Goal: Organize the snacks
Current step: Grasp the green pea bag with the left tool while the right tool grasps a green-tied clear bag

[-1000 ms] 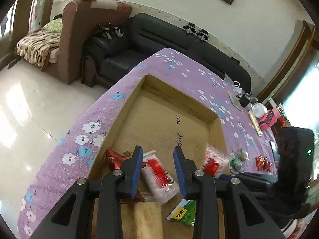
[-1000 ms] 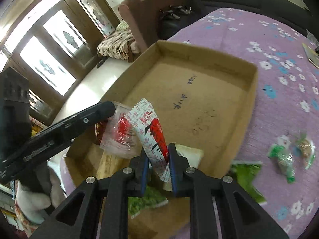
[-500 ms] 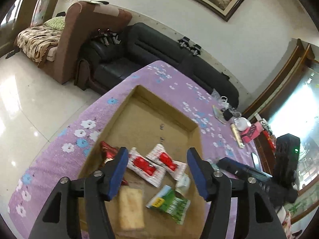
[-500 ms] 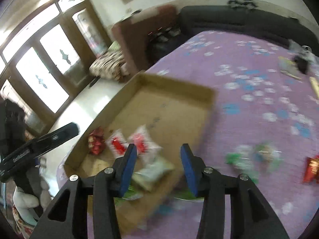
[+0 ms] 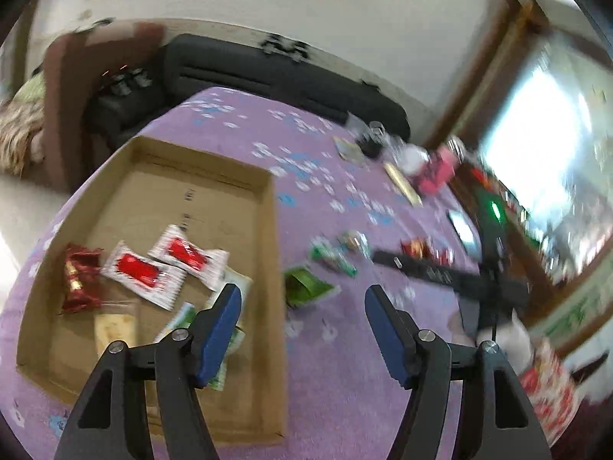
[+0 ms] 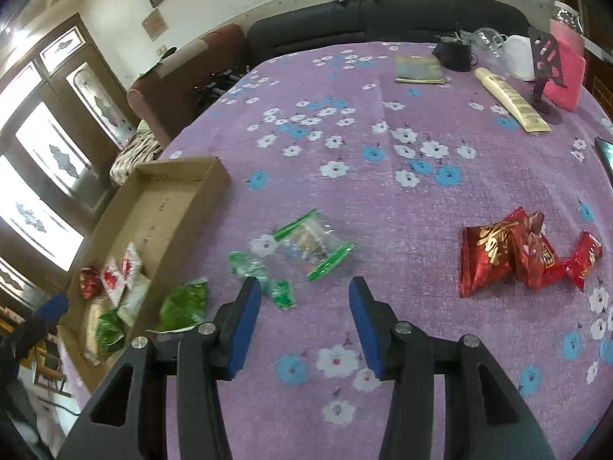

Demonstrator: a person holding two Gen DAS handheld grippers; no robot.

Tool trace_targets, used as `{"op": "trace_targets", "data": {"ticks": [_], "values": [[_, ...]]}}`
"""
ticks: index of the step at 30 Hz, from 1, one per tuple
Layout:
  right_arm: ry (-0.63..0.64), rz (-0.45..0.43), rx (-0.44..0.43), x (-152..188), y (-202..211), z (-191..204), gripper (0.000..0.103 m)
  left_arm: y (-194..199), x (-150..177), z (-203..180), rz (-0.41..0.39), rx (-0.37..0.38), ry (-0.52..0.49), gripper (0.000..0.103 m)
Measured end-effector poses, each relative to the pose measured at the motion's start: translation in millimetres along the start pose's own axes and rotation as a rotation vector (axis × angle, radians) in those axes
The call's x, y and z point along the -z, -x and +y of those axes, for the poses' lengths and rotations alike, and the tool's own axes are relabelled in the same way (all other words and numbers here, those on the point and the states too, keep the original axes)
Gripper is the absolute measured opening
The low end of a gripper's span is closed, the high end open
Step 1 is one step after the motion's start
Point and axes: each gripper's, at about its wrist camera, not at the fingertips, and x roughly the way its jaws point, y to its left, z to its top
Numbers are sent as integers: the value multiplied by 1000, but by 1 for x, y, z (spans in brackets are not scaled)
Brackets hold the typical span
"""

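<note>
A shallow cardboard box (image 5: 161,176) (image 6: 180,176) lies on the purple flowered tablecloth and holds two red-and-white packets (image 5: 168,264), a red foil snack (image 5: 78,276), a biscuit pack and green packs. My left gripper (image 5: 302,299) is open and empty above the box's right wall. My right gripper (image 6: 304,291) is open and empty over the cloth, just short of clear green-edged packets (image 6: 310,241). A green pack (image 6: 184,303) lies beside the box. Red snack bags (image 6: 525,253) lie to the right.
At the table's far side stand a pink box (image 6: 567,73), a black stand (image 6: 544,73), a cream tube (image 6: 513,103), a booklet (image 6: 419,71) and a black pouch (image 6: 454,55). A phone (image 6: 605,153) lies at the right edge. A black sofa (image 6: 383,19) is behind.
My right gripper let go of the red-and-white packet into the box, opened and swung right over the cloth. My left gripper opened wide, rose and turned right.
</note>
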Motion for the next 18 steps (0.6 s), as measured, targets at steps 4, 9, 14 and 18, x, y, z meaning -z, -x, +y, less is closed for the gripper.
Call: {"op": "trace_targets", "data": {"ticks": [4, 9, 14, 18], "values": [[86, -5, -43, -2, -5, 19, 47, -3, 9, -21, 26, 1, -102, 71], [201, 6, -28, -11, -27, 50, 47, -9, 14, -27, 53, 5, -126, 72], [247, 68, 23, -10, -58, 59, 35, -10, 15, -29, 64, -1, -145, 72], [212, 64, 21, -6, -51, 50, 22, -22, 8, -41, 78, 3, -185, 72]]}}
